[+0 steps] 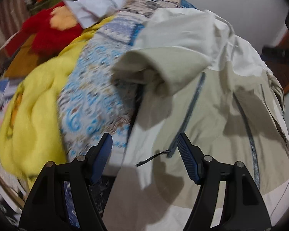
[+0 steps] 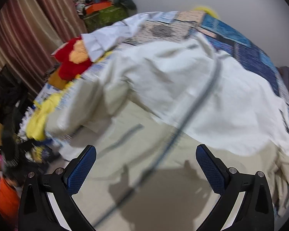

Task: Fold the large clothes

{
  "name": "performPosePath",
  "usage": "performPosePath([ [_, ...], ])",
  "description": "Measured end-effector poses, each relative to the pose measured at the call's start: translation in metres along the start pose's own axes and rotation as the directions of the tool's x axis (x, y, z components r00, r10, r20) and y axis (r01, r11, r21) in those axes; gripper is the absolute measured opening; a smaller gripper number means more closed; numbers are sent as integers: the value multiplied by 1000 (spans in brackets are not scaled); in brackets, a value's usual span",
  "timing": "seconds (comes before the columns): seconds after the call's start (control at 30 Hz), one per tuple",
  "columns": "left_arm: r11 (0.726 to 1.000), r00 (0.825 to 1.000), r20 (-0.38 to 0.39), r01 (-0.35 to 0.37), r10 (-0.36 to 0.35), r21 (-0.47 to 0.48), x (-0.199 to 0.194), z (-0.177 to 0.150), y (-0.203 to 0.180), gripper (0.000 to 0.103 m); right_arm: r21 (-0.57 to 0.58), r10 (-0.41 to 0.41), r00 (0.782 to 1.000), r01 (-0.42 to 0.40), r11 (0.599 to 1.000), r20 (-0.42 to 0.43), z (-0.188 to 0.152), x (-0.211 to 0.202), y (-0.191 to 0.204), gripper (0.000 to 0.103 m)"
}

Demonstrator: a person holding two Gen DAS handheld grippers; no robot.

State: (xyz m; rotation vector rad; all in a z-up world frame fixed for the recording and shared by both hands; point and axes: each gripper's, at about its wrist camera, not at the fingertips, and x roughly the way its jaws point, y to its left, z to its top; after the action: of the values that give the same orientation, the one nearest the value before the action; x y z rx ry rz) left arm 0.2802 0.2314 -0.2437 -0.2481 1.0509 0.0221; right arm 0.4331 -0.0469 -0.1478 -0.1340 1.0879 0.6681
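Observation:
A large cream and beige jacket [image 1: 212, 100] with grey-blue zips lies spread on the patterned bed cover [image 1: 98, 88]. One sleeve [image 1: 160, 67] is folded over its body, the cuff facing me. My left gripper [image 1: 144, 142] hovers open above the jacket's left edge, with nothing between its blue pads [image 1: 104, 154]. In the right wrist view the same jacket [image 2: 183, 88] fills the bed, its long zip [image 2: 192, 113] running down the middle. My right gripper [image 2: 146, 154] is open above the beige lower part, holding nothing.
A yellow blanket [image 1: 34, 115] and a red plush toy [image 1: 48, 30] lie to the left of the jacket. A white cloth [image 2: 109, 36] sits at the bed's far side. Striped curtains [image 2: 28, 38] and a cluttered pile [image 2: 104, 5] stand beyond. Dark clutter [image 2: 11, 115] crowds the floor at left.

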Motion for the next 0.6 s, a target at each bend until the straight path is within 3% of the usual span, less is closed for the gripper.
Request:
performPosePath([
  [0.1, 998, 999, 24, -47, 49, -48, -3, -3, 14, 69, 6, 84, 996, -83, 996, -12, 23, 23, 32, 103],
  [0.23, 991, 994, 57, -91, 97, -95, -8, -2, 29, 69, 3, 102, 993, -102, 995, -63, 39, 71, 66, 102],
  [0.3, 988, 992, 81, -91, 102, -125, -12, 2, 35, 69, 18, 115, 990, -114, 993, -79, 41, 92, 74, 89],
  [0.37, 985, 990, 99, -87, 102, -151, -16, 6, 43, 69, 40, 132, 987, -129, 991, -96, 43, 110, 75, 58],
  [0.43, 982, 990, 110, -72, 92, -175, -17, 12, 49, 69, 66, 122, 988, -116, 991, -93, 42, 121, 68, 39],
  [0.6, 983, 992, 110, -44, 64, -177, -8, 27, 45, 69, 53, 18, 996, -13, 999, -91, 31, 118, 33, 21],
])
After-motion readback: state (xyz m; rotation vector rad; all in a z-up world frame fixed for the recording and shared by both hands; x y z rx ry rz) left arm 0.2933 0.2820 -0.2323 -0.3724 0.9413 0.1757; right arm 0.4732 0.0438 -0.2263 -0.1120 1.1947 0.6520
